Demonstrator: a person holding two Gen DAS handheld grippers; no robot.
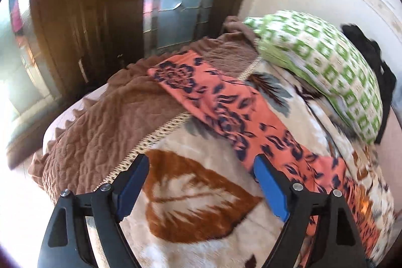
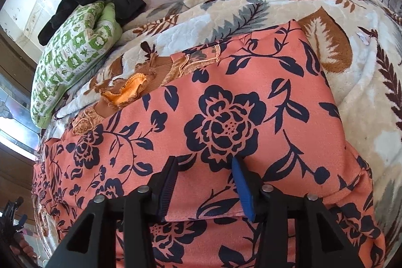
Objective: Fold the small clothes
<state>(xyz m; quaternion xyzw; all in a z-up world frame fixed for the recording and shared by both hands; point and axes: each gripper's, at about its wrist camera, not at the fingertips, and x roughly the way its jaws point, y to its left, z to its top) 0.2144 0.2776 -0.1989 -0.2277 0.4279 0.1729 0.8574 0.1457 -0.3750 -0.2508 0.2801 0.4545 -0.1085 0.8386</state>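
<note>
Basically the coral floral garment [image 2: 226,117] lies spread on the leaf-print blanket [image 1: 191,192], thin, light, floppy, likely slippery, best pinched at a hem corner; left gripper [image 1: 198,182] spread and empty, right gripper [image 2: 204,182] part-open over a fold, grip unclear.

left tool [image 1: 202,168]: jaws wide | right tool [image 2: 204,168]: jaws part-open
</note>
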